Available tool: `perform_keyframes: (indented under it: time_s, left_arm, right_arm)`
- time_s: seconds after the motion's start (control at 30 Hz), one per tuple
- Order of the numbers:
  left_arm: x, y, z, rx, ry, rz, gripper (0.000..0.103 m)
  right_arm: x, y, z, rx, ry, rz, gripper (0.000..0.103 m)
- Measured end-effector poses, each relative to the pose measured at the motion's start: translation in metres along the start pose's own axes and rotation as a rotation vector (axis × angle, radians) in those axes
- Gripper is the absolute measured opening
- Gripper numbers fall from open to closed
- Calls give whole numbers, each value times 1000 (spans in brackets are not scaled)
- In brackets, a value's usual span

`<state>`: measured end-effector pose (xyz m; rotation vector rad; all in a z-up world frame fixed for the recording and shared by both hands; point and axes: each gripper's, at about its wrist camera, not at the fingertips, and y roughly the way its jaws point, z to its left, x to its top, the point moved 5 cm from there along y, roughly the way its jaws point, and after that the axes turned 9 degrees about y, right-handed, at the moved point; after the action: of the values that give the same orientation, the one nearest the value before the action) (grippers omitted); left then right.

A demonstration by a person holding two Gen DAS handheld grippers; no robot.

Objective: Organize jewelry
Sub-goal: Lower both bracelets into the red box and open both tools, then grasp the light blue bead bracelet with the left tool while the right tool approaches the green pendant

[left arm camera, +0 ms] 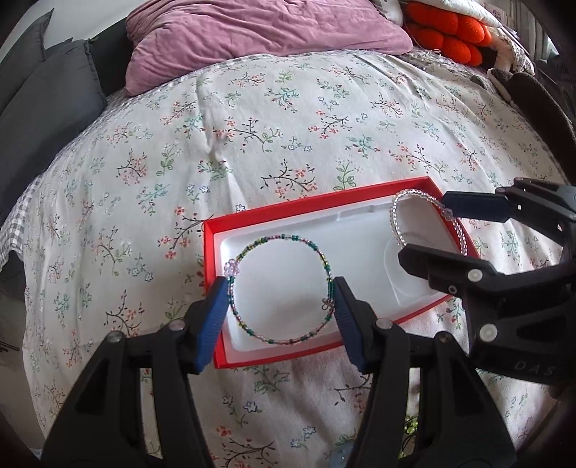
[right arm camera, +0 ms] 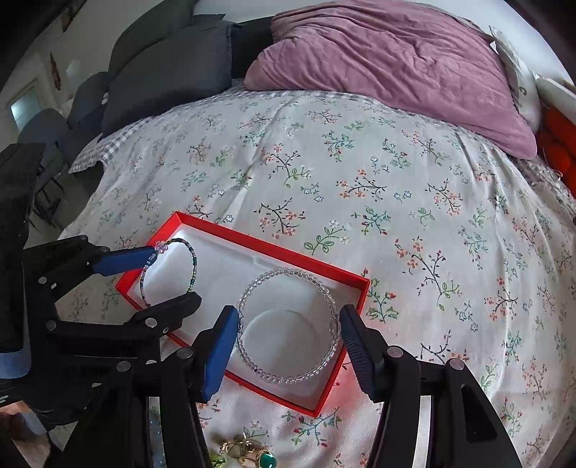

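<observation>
Two bracelets [left arm camera: 280, 289] between spread grippers [left arm camera: 280, 306]

A home bedroom: a bed under a floral duvet [right arm camera: 360, 187] with a mauve pillow [right arm camera: 388, 68] at the far end, dark grey cushions [right arm camera: 169, 68] far left, and an orange cushion [left arm camera: 450, 32] far right.

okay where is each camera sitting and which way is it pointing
Left wrist: rides the left gripper, looking forward and down at the multicolour bead bracelet between its fingers; the right gripper shows alongside.
Right wrist: rides the right gripper, facing the clear bead bracelet; the left gripper shows.
Shared: the red box, floral bedspread, purple pillow.
</observation>
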<state>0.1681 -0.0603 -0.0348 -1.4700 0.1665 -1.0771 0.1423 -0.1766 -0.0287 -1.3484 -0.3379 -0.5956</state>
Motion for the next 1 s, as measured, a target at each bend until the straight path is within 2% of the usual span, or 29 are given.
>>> perform_keyframes:
  time_s: [0.27, 0.43, 0.63, 0.7, 1.0]
  left_arm:
    - [1, -2, 2, -16, -17, 4, 60]
    - [1, -5, -2, -10, 7, 8, 66]
    - [1, -13, -8, 13, 34, 11, 72]
    - [-1, -17, -8, 33, 42, 7, 77]
    - [-12, -41, -15, 58, 62, -6, 83]
  right_arm:
    - [3, -4, -3, -2, 12, -14, 64]
    - [6, -10, -3, -2, 20, -29, 73]
    - [6, -19, -3, -14, 13, -42, 73]
    - [6, -23, -5, -17, 15, -48, 73]
    - [0, -46, -8, -29, 15, -70, 74]
